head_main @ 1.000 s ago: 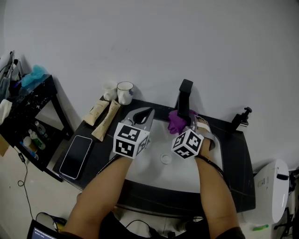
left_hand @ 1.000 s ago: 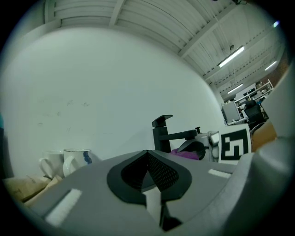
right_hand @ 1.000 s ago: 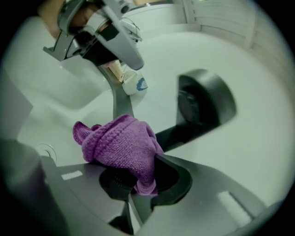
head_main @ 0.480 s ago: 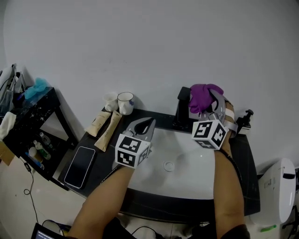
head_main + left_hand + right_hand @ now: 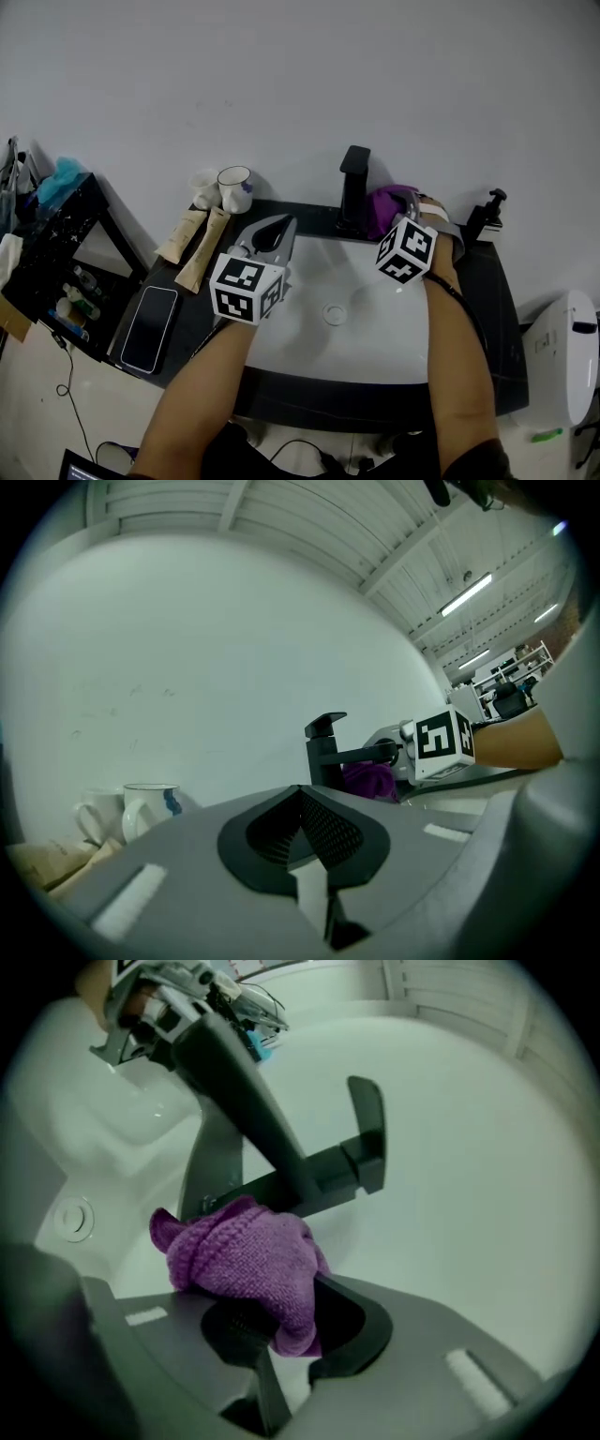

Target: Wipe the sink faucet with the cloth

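1. centre frame: a white sink basin (image 5: 375, 323) set in a black countertop (image 5: 478, 309); smartphone (image 5: 150, 316) at lower left.
2. left gripper (image 5: 272, 232) sits over the basin's left rim, jaws together, empty.
3. right gripper (image 5: 411, 202) clamps the purple cloth (image 5: 389, 202) against the black faucet (image 5: 353, 187).
4. behind: mug (image 5: 234, 187), plain white wall (image 5: 281, 84).

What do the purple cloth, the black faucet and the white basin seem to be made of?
The cloth looks like knitted yarn, soft and matt: ribbed stitches show. The faucet seems to be metal with a matt black coat: sharp square edges, little shine. The basin looks like glazed white ceramic, smooth with a soft sheen, though resin is possible.
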{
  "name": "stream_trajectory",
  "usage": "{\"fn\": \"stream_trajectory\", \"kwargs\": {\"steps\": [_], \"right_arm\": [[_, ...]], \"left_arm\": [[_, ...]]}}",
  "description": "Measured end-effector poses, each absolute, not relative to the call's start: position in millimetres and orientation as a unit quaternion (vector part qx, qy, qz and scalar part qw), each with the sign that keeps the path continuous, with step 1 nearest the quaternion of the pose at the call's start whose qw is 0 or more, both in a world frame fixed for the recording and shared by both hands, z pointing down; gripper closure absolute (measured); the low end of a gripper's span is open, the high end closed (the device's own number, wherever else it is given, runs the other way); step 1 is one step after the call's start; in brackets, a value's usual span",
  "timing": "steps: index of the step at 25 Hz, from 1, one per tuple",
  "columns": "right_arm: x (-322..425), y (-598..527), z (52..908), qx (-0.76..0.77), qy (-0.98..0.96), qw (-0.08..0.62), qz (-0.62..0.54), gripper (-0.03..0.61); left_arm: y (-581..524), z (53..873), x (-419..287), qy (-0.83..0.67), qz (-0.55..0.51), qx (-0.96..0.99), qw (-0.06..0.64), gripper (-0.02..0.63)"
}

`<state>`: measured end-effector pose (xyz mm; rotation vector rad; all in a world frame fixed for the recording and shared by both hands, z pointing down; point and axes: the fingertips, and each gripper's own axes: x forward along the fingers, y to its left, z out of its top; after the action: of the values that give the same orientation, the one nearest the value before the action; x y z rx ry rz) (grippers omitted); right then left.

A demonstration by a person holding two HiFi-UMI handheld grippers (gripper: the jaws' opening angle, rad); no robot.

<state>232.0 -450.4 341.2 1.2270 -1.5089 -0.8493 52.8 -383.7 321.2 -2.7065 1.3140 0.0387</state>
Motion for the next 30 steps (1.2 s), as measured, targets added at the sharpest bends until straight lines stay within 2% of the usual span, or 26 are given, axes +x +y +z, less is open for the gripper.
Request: {"fn": "stream_trajectory", "kwargs": {"steps": [5, 10, 13, 18, 21, 24, 30], "right_arm": [[222, -450, 369, 0.486, -0.622, 0.508, -0.345, 0.509], [215, -432, 377, 0.561, -0.680, 0.418, -0.221, 0.510], [200, -411, 377, 0.577, -0.746, 0.322, -0.082, 0.509], [149, -387, 379, 0.546, -0.815, 0.072, 0.179, 0.509], [118, -390, 383, 0.538, -0.789, -0.061, 0.291, 0.511], [99, -401, 379, 0.563, -0.750, -0.152, 0.312, 0.511], [81, -425, 315, 0.599, -0.731, -0.247, 0.215, 0.511]], "left_arm": [[-384, 319, 54, 0.435, 0.016, -0.898, 0.068, 0.597], [-381, 312, 43, 0.444, 0.032, -0.893, 0.072, 0.597], [-383, 302, 33, 0.461, 0.053, -0.883, 0.075, 0.597], [-378, 274, 1, 0.514, 0.092, -0.846, 0.109, 0.597], [-372, 259, -20, 0.550, 0.116, -0.817, 0.127, 0.597], [-365, 250, -43, 0.581, 0.143, -0.791, 0.129, 0.597], [-355, 236, -84, 0.605, 0.202, -0.762, 0.113, 0.597]]}}
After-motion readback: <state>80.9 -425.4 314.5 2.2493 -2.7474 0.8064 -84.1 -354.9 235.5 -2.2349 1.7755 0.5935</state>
